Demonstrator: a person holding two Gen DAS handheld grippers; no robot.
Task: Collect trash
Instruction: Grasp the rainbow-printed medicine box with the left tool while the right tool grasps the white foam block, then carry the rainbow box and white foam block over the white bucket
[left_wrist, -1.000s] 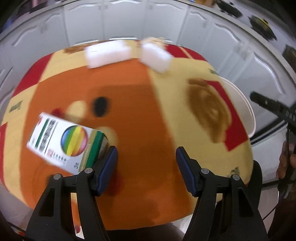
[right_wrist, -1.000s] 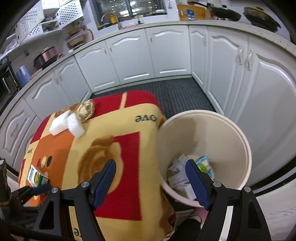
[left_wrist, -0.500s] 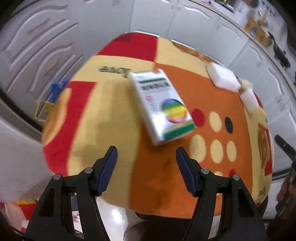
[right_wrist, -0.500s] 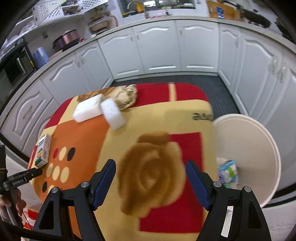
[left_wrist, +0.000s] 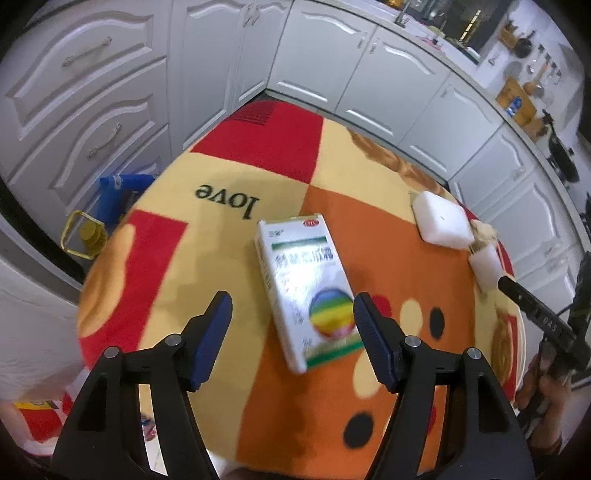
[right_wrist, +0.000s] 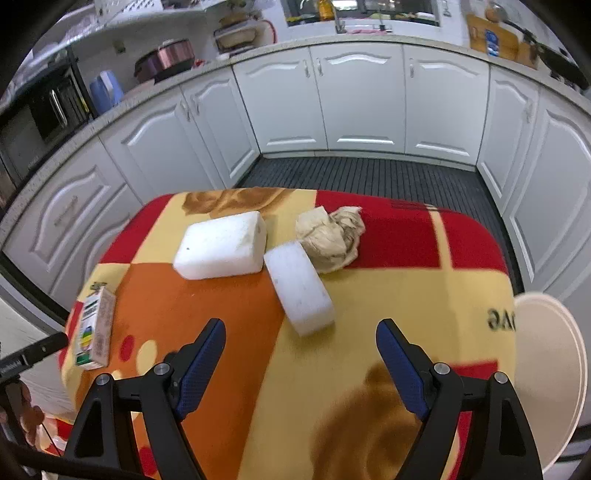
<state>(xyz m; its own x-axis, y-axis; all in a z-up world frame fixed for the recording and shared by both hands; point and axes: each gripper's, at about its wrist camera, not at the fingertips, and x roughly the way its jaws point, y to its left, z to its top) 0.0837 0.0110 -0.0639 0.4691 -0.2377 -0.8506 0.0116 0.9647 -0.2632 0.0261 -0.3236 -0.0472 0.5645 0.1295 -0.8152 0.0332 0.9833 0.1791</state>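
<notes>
White cardboard, rainbow-printed: a small medicine box (left_wrist: 308, 291) is seen lying flat on the patterned cloth-covered table (left_wrist: 207, 236), near its left edge. The left gripper (left_wrist: 291, 325) is held spread wide with the box framed between its blue pads, presumably lined up for a pinch across the box's narrow width. The right gripper (right_wrist: 297, 354) is likewise held spread and empty, aimed at the nearer foam block (right_wrist: 299, 286); a second foam block (right_wrist: 221, 251) and crumpled paper (right_wrist: 330, 238) lie just beyond. The cream bin (right_wrist: 550, 369) is stationed at the table's right edge, presumably for short drops.
</notes>
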